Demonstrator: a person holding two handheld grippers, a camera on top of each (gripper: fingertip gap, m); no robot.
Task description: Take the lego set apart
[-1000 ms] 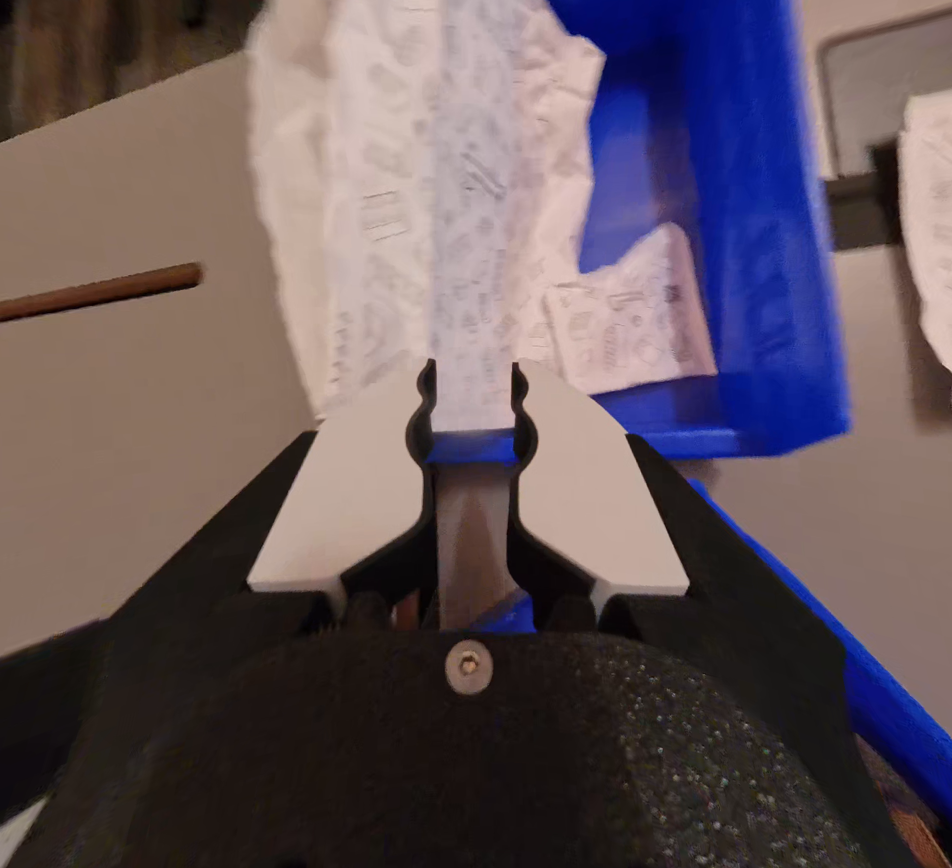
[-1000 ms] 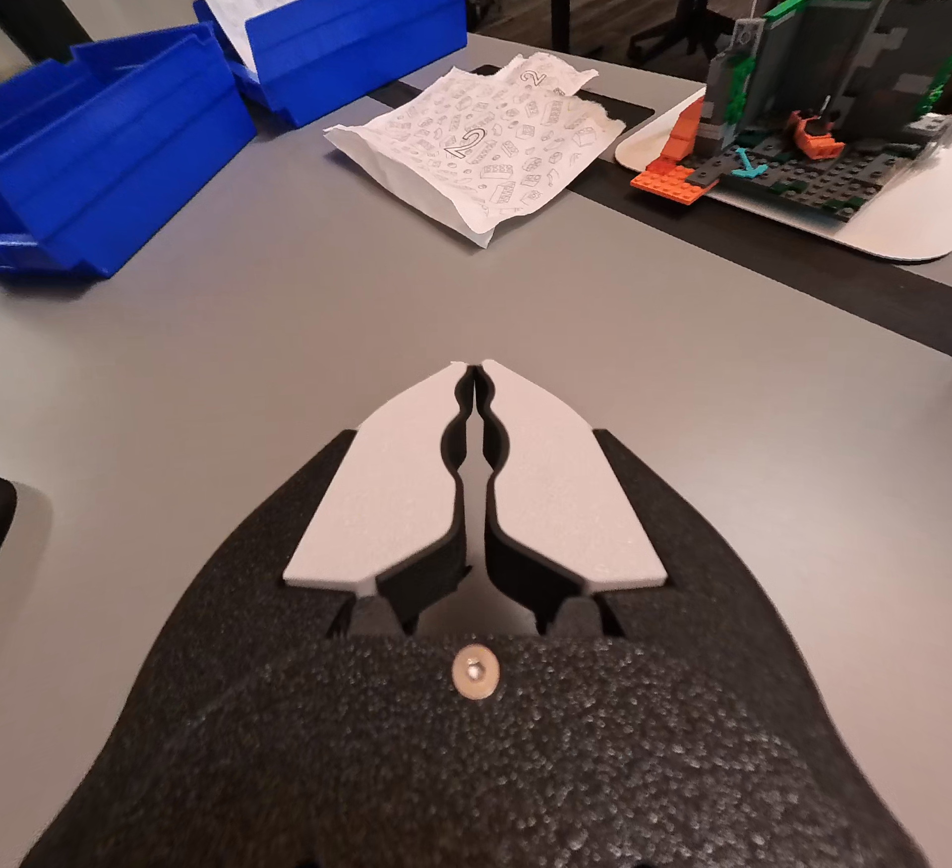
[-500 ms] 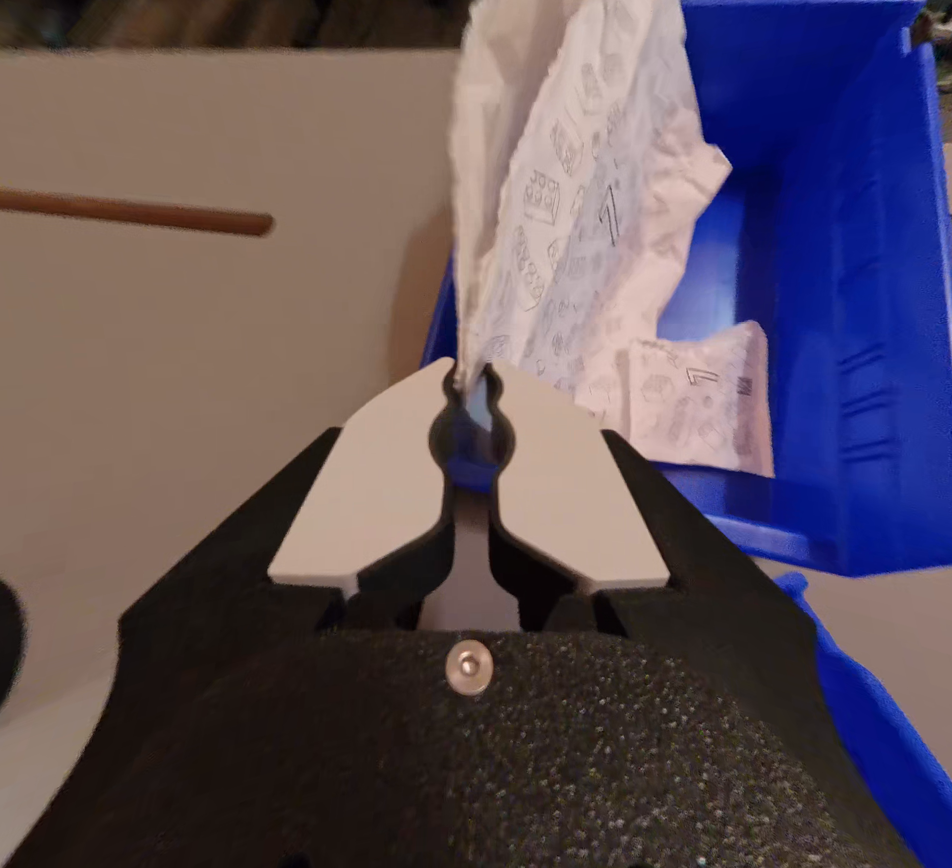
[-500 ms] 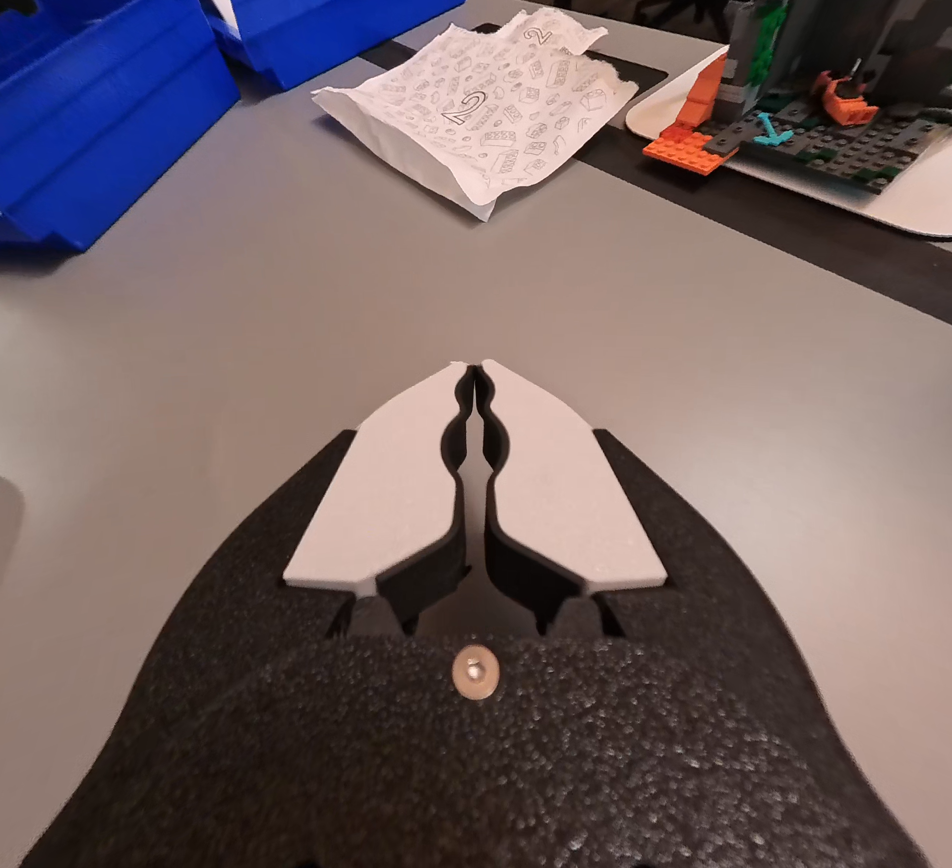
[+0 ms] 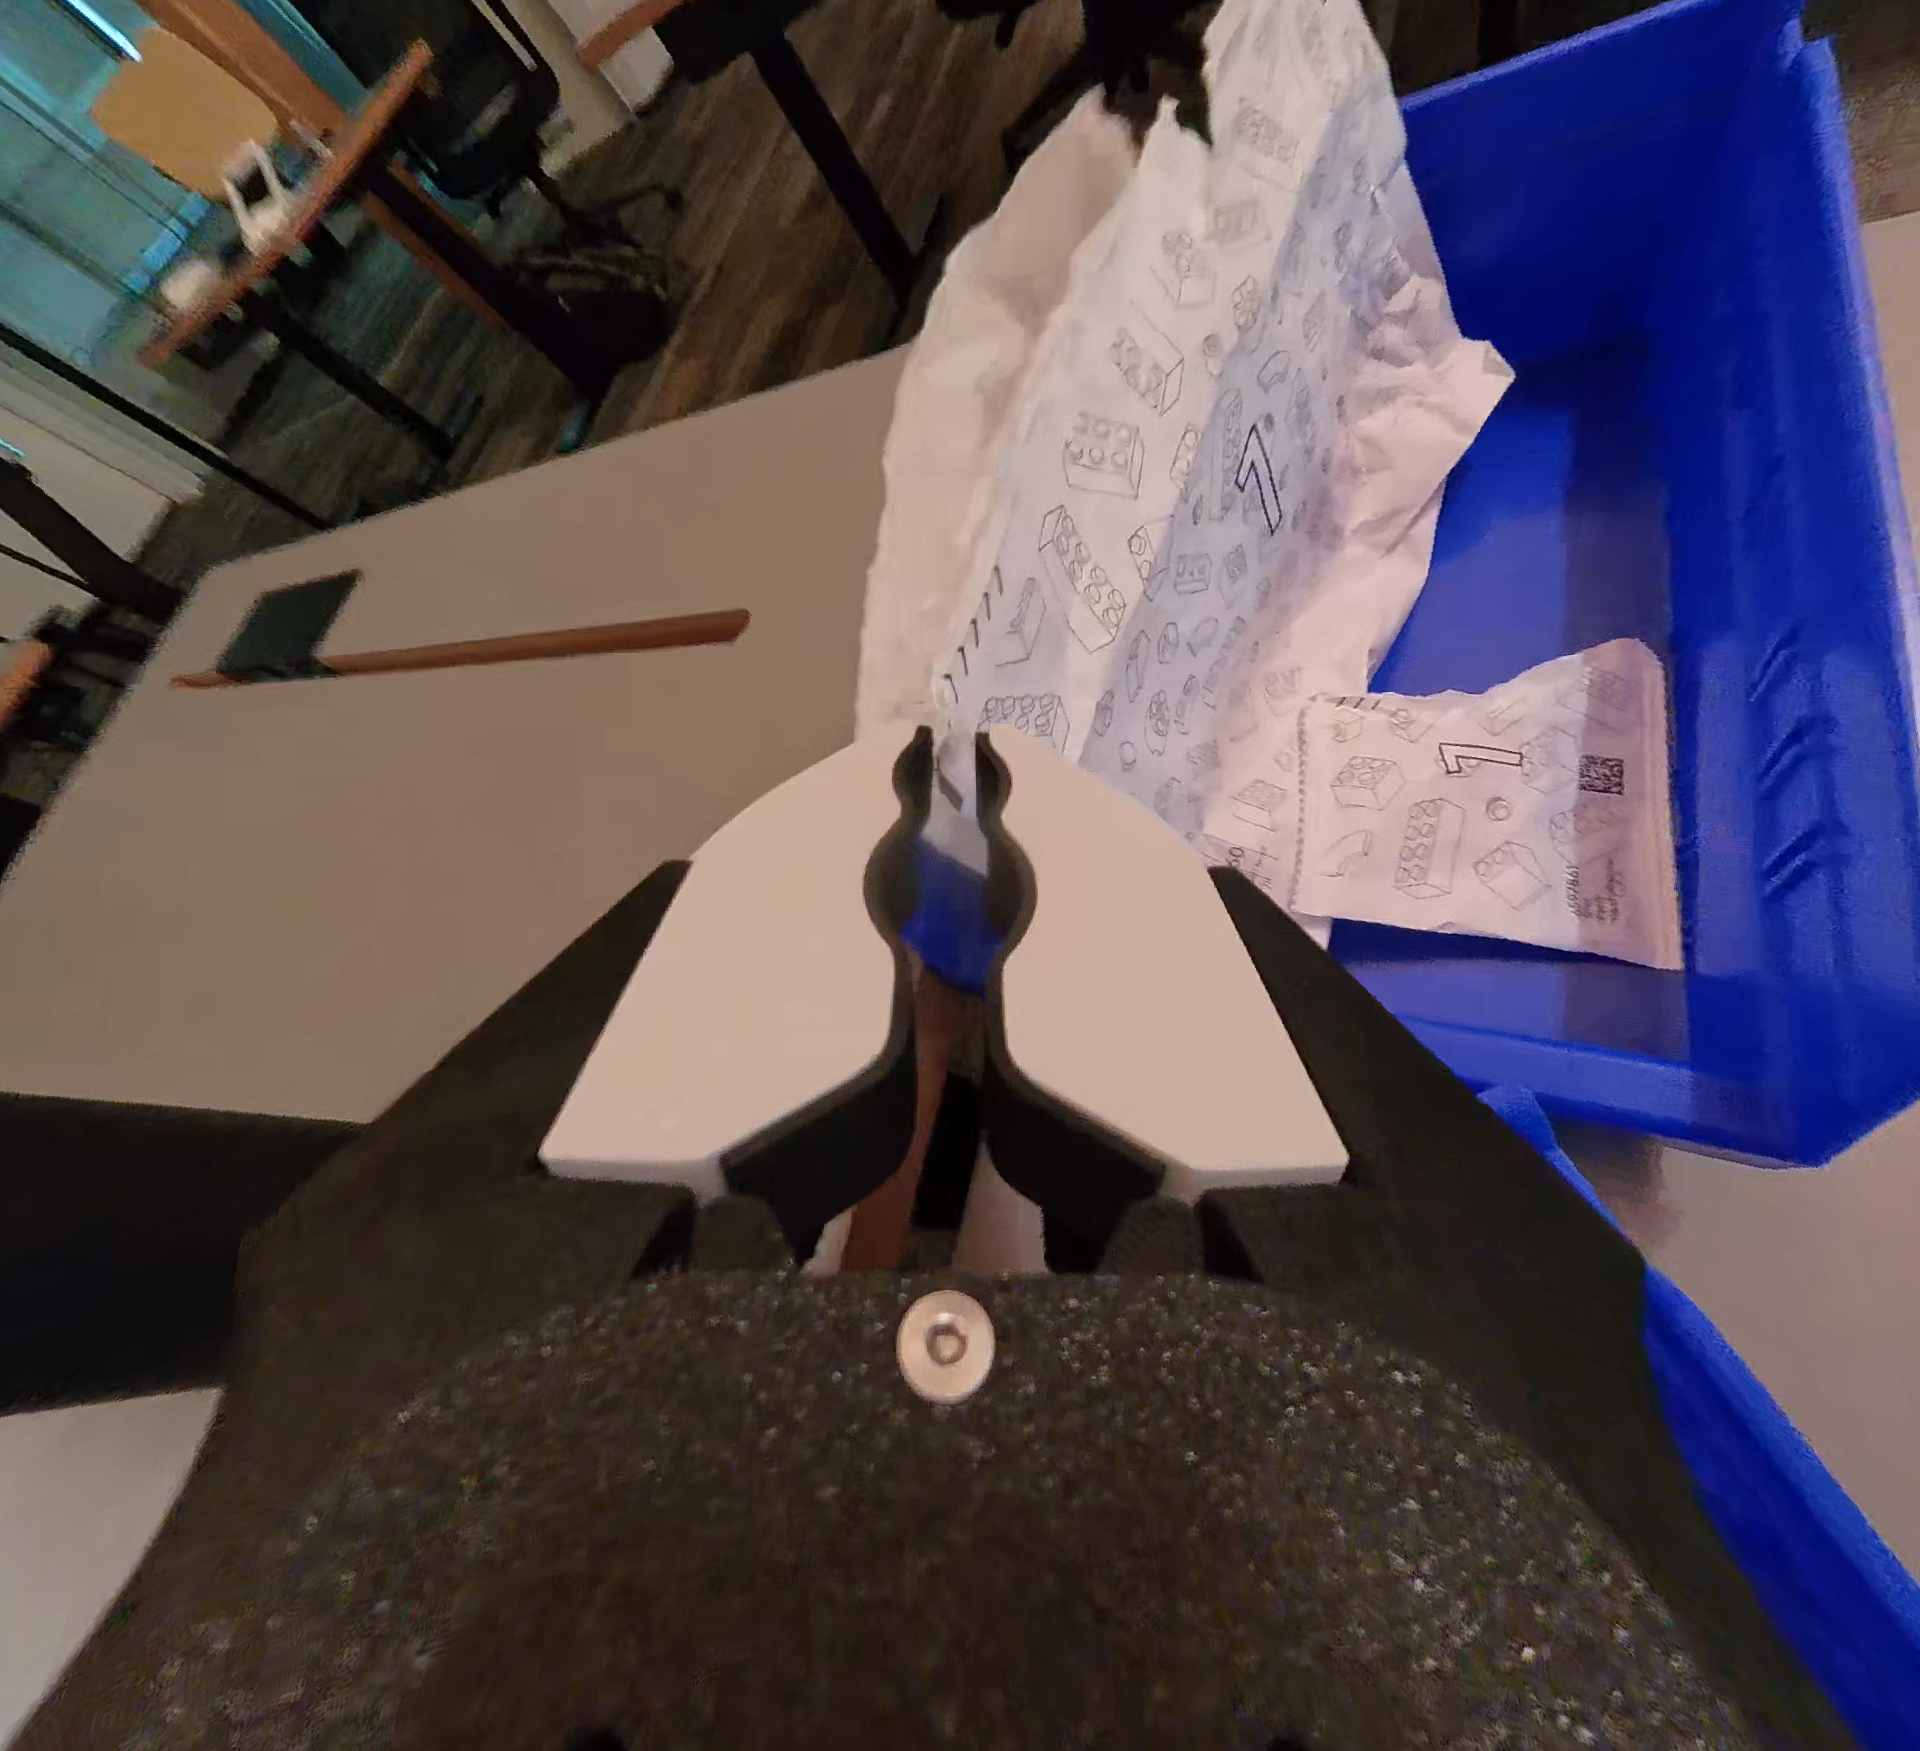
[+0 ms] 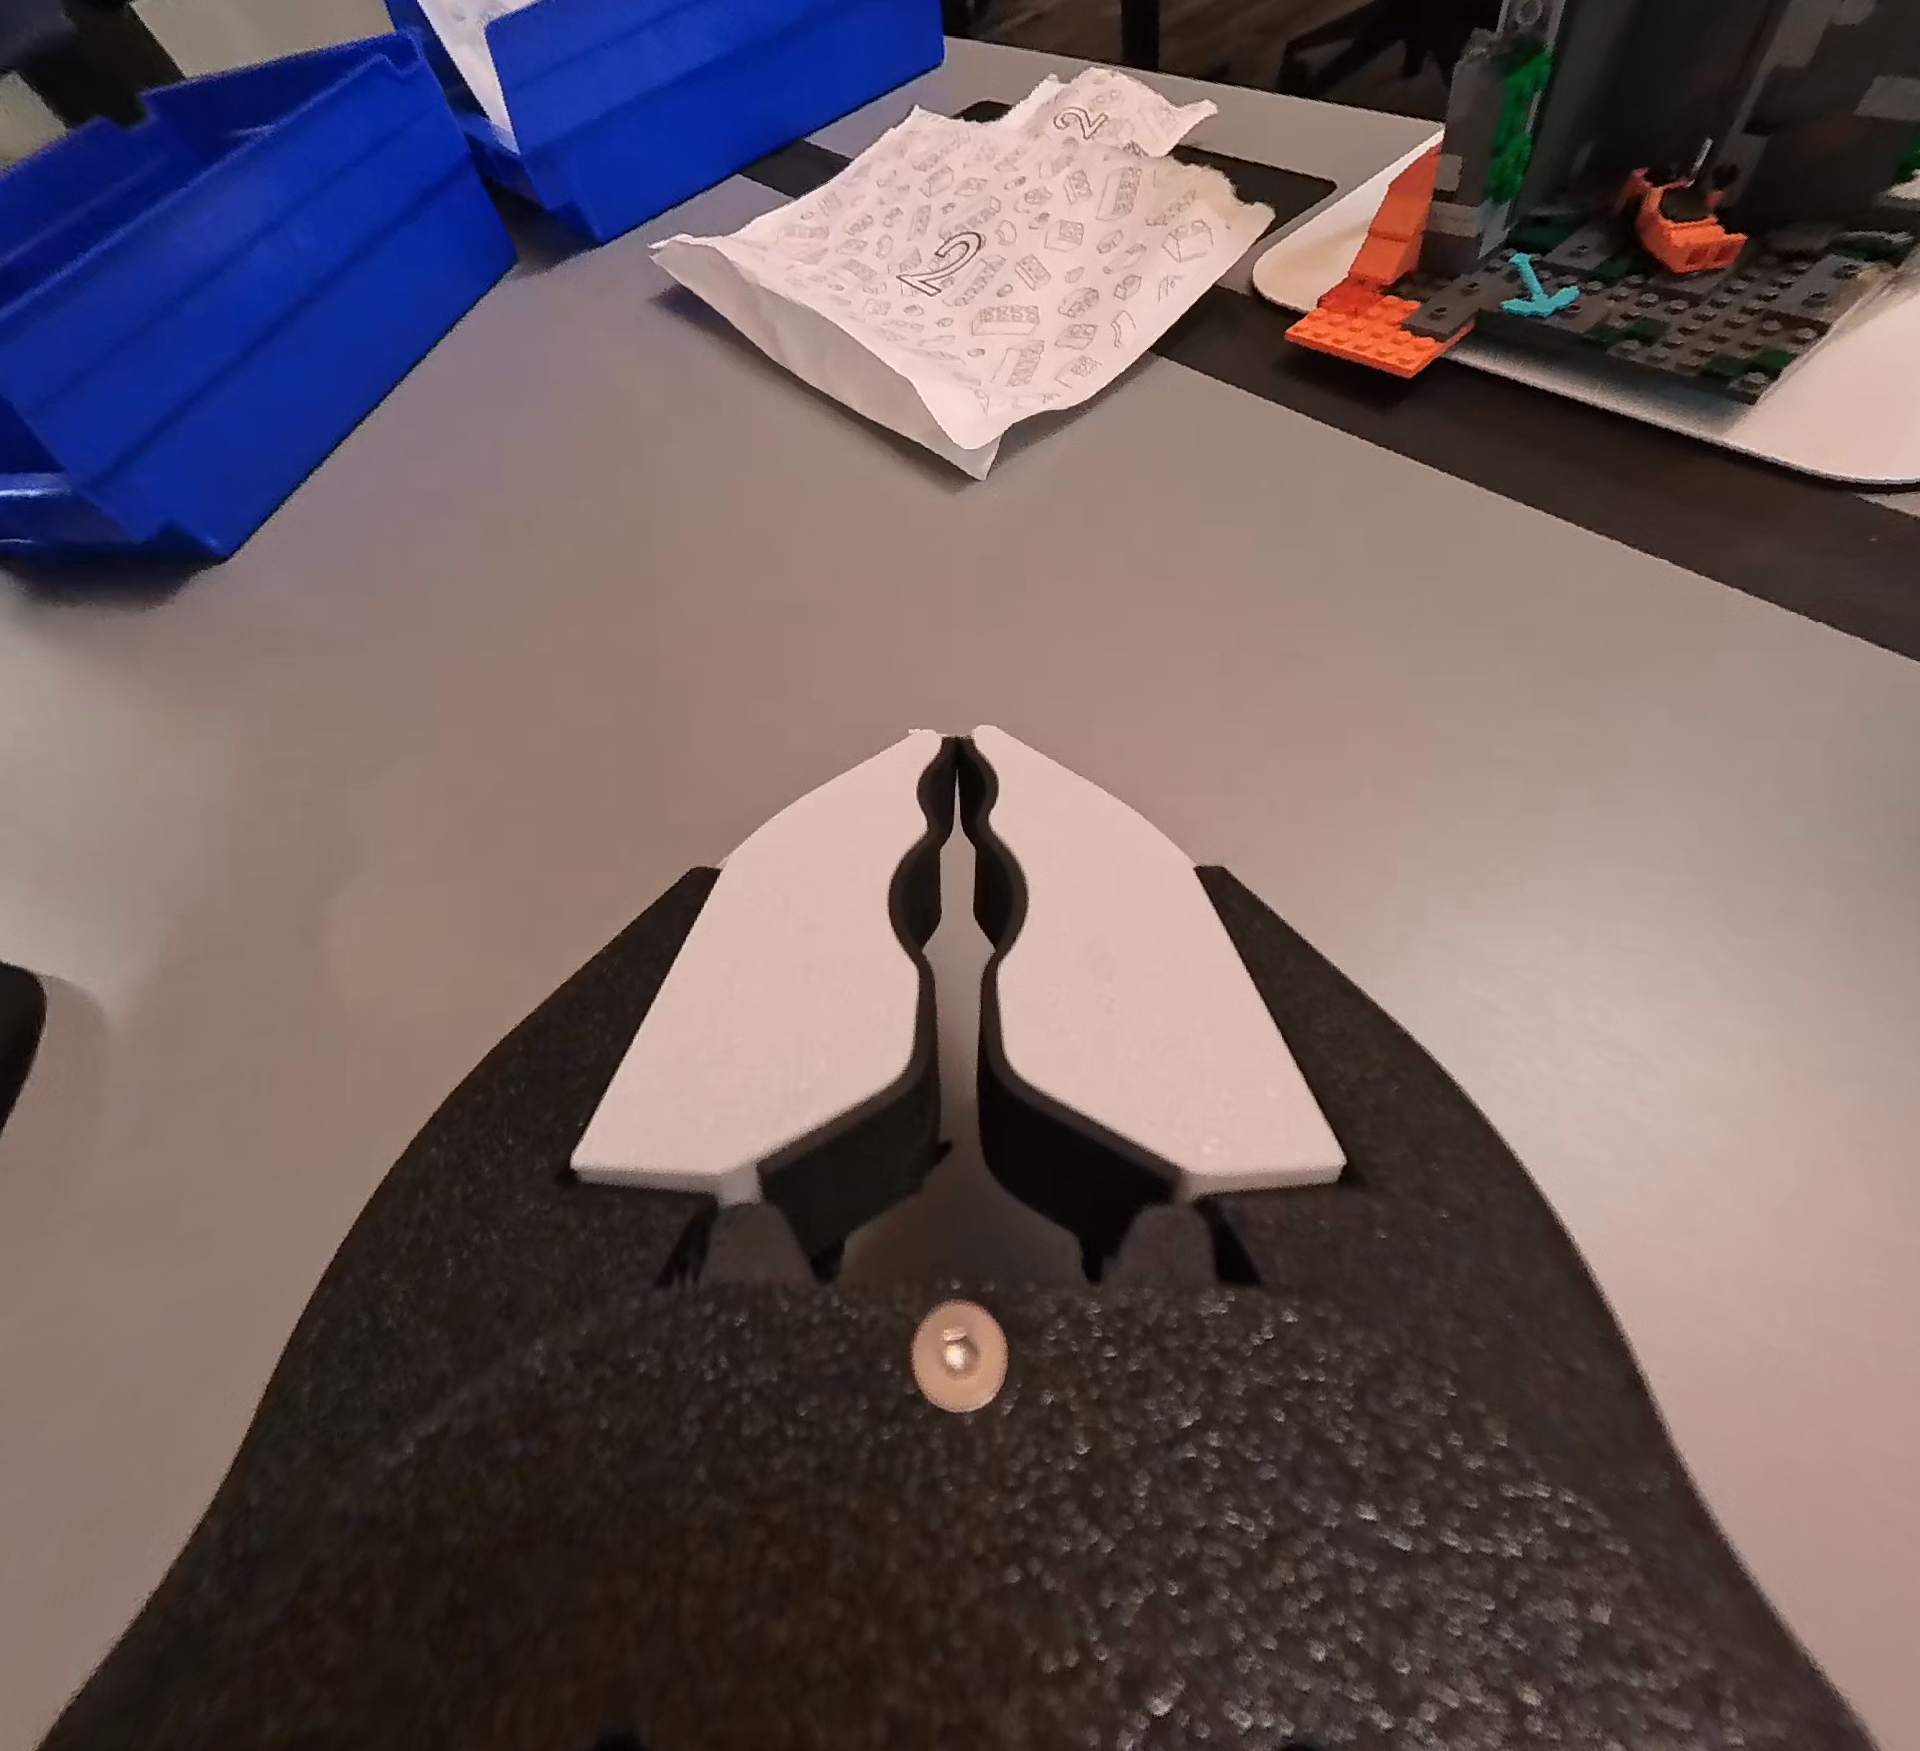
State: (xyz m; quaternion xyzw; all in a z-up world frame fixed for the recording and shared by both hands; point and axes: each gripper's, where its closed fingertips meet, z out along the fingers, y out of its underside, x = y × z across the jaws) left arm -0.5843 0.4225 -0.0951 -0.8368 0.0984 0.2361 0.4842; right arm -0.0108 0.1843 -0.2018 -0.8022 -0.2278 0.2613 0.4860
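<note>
Over the blue plastic bin [image 5: 1756, 496], the left gripper [image 5: 948, 751] is pinching a crumpled white printed paper bag [image 5: 1174, 413]; the right gripper [image 6: 956, 737] is hovering closed and empty above the grey table [image 6: 1351, 662].

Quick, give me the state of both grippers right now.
Left gripper: shut on the large paper bag, pinching its edge over the blue bin.
Right gripper: shut, holding nothing, above the grey table.

printed paper bags [image 6: 977, 278], writing not given
</note>
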